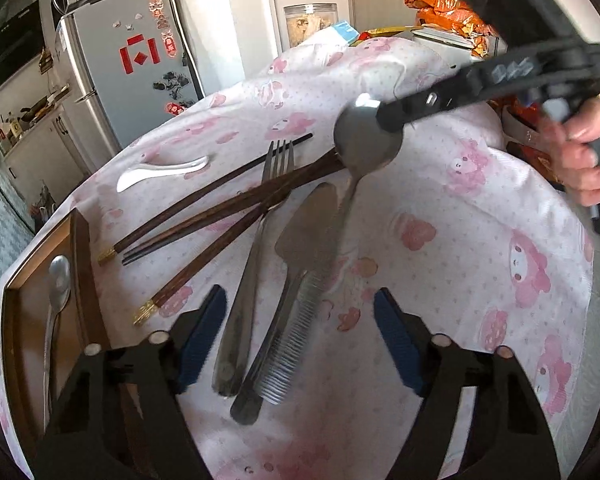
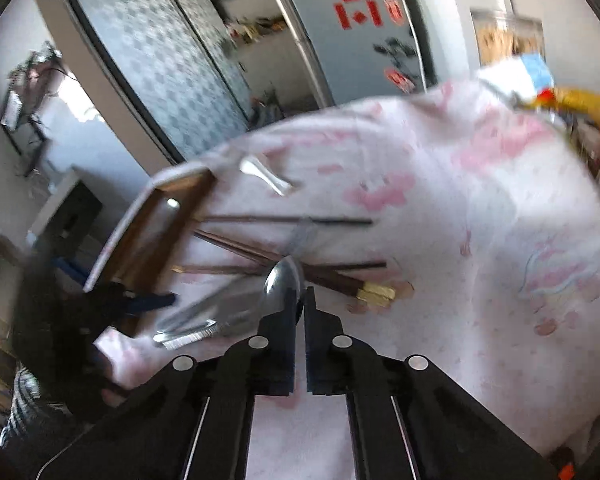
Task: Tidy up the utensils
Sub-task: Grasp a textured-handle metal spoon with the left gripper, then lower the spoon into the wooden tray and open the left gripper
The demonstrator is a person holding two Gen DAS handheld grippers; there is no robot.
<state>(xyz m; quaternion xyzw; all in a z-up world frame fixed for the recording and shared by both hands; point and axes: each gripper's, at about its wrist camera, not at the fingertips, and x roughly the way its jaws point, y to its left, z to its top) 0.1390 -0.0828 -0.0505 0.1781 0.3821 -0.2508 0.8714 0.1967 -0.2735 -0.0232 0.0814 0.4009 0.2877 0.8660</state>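
Right gripper (image 2: 300,304) pinches the spoon (image 1: 366,142) by its slick bowl, likely to swivel; left gripper (image 1: 300,344) spread over fork (image 1: 256,248) and server (image 1: 300,264) handles.

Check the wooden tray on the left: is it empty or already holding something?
Not empty. One metal spoon lies inside the wooden tray; the fork, chopsticks and white ceramic spoon are on the cloth outside it.

Left of the steel table fork (image 1: 256,240) lie the dark wooden chopsticks (image 1: 204,216); farther left, the brown wooden tray (image 1: 82,276) holds a small steel spoon (image 1: 58,280).
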